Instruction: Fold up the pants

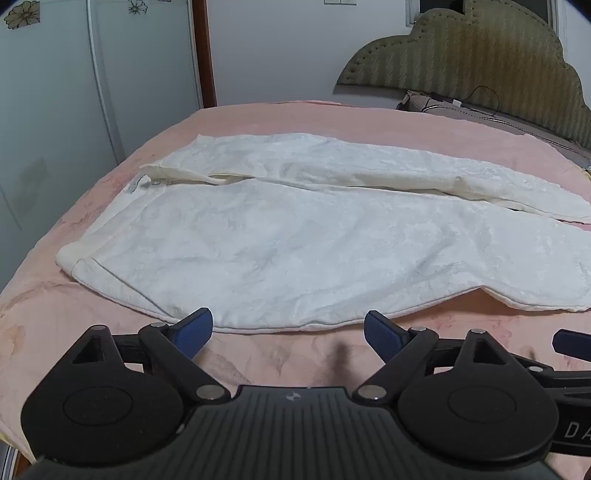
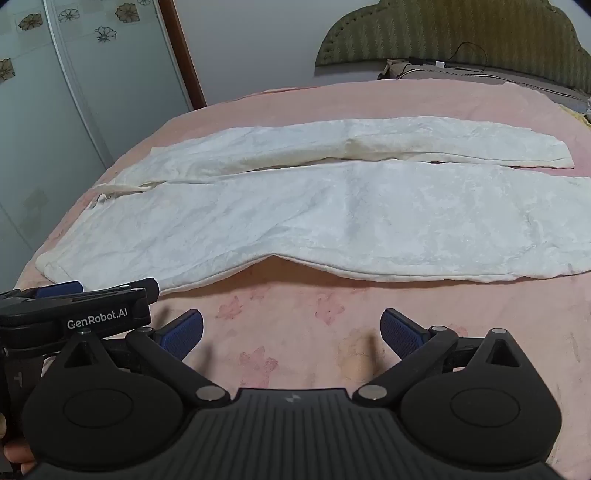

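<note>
White pants [image 1: 288,236] lie spread flat on a pink bedspread [image 1: 110,332], waistband at the left and both legs running to the right. My left gripper [image 1: 288,328] hovers open just short of the pants' near edge, nothing between its blue pads. In the right wrist view the same pants [image 2: 332,214] stretch across the bed, the far leg [image 2: 406,144] apart from the near one. My right gripper [image 2: 291,332] stands wide open over bare bedspread [image 2: 295,306], a little short of the near leg's hem line. The left gripper's body [image 2: 74,306] shows at the left of that view.
A padded olive headboard [image 2: 461,33] and a pillow with a black cable [image 2: 424,68] lie at the far right. A glass wardrobe door with flower decals [image 2: 55,92] and a brown door frame [image 2: 181,55] stand beyond the bed's left edge.
</note>
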The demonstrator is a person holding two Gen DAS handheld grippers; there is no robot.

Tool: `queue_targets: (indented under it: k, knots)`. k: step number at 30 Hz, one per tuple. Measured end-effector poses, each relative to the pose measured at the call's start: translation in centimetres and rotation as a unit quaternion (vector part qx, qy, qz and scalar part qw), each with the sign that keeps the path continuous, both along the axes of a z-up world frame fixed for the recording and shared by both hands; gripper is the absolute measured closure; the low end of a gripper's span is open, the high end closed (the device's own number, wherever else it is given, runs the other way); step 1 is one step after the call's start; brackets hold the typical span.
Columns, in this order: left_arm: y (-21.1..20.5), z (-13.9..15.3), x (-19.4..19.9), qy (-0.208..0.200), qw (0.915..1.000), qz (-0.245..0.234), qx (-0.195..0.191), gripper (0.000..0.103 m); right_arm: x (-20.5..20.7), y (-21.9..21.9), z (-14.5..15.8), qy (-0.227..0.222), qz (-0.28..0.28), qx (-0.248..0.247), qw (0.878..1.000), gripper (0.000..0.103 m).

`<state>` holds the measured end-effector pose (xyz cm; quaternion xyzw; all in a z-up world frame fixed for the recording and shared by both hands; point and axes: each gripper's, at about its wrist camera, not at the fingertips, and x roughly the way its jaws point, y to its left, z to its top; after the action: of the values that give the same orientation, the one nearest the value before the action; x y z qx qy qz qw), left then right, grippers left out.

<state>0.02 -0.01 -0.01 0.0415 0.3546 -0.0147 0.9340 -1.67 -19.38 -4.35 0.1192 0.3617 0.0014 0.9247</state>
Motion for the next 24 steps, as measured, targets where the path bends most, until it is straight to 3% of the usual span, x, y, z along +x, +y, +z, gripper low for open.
queue_targets:
  k: [24]
  knots:
    - [0.28, -0.16, 0.16, 0.000, 0.9999, 0.003, 0.012, 0.011, 0.04, -0.51, -0.26, 0.003, 0.000, 0.012, 1.000, 0.000]
